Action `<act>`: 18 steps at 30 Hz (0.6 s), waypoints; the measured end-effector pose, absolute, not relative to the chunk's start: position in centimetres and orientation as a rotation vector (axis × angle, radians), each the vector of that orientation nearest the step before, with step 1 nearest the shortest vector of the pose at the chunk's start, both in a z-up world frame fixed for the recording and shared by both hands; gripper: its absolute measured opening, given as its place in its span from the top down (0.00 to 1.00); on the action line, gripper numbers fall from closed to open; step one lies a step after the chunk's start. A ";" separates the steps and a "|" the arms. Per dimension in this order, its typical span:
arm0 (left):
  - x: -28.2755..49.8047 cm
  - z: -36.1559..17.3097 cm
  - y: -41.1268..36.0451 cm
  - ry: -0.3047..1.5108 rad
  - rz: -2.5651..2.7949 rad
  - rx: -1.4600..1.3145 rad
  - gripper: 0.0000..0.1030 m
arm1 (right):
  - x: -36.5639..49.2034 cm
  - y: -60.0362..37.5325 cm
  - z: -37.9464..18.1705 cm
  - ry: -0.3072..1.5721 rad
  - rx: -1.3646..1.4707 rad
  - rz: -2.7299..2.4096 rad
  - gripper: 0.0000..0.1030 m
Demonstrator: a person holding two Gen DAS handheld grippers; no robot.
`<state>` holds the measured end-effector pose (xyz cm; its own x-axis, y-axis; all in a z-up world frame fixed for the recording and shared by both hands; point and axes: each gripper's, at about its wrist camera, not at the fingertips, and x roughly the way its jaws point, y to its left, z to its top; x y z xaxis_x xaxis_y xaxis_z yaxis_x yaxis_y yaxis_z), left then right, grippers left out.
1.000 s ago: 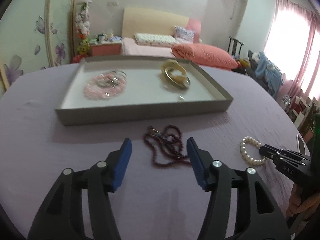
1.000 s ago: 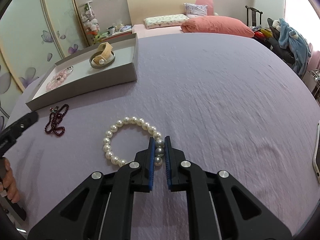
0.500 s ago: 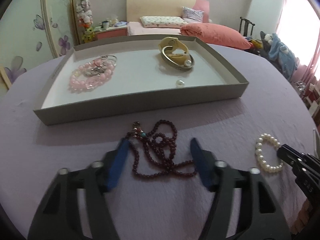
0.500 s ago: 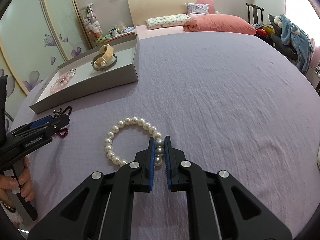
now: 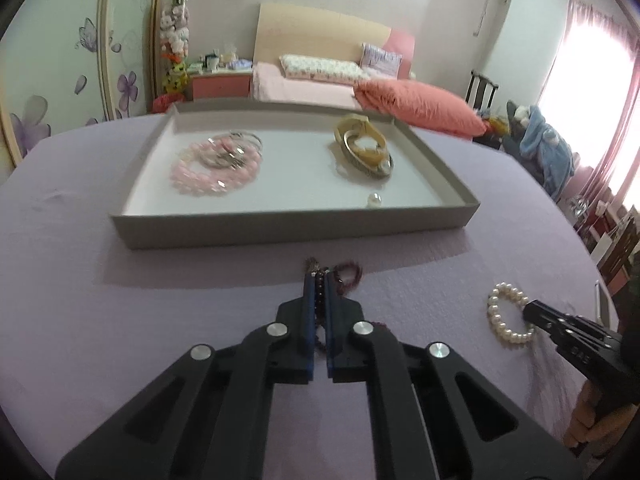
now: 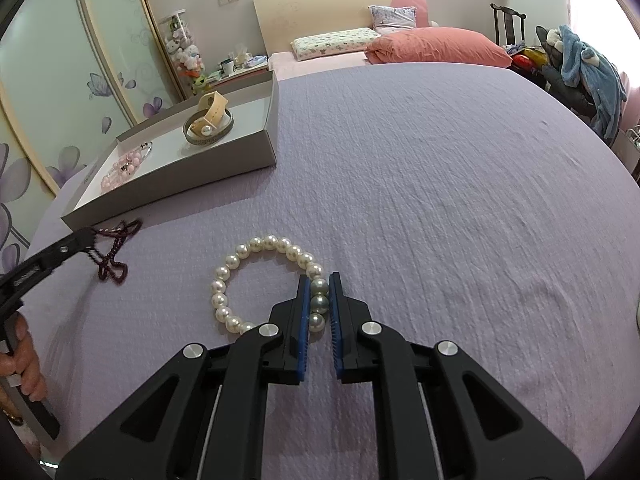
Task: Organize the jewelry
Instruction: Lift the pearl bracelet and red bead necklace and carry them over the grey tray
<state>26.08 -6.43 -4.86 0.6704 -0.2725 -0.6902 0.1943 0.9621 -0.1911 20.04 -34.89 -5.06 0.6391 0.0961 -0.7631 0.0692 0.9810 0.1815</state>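
Your left gripper [image 5: 319,280] pinches the dark red bead necklace [image 5: 348,276] near the tray [image 5: 296,232]; your right gripper [image 6: 319,286] clamps the pearl bracelet [image 6: 256,280].

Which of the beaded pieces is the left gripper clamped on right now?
The dark red bead necklace, lying on the purple cloth before the tray. The left gripper pinches it; the right holds the pearl bracelet.

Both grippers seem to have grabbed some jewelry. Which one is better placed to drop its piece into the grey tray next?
Probably the left gripper: shut on the dark red bead necklace, it sits just in front of the grey tray. The right gripper, holding the pearl bracelet, is farther away.
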 end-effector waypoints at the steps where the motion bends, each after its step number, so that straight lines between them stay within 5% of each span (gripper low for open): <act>1: 25.7 -4.4 -6.1 0.779 -0.265 -0.112 0.95 | 20.0 -35.0 -5.0 0.878 0.205 0.020 0.90; 18: 20.4 2.0 -1.1 0.588 -0.286 -0.225 0.95 | 19.3 -33.4 -1.3 0.712 0.190 0.101 0.90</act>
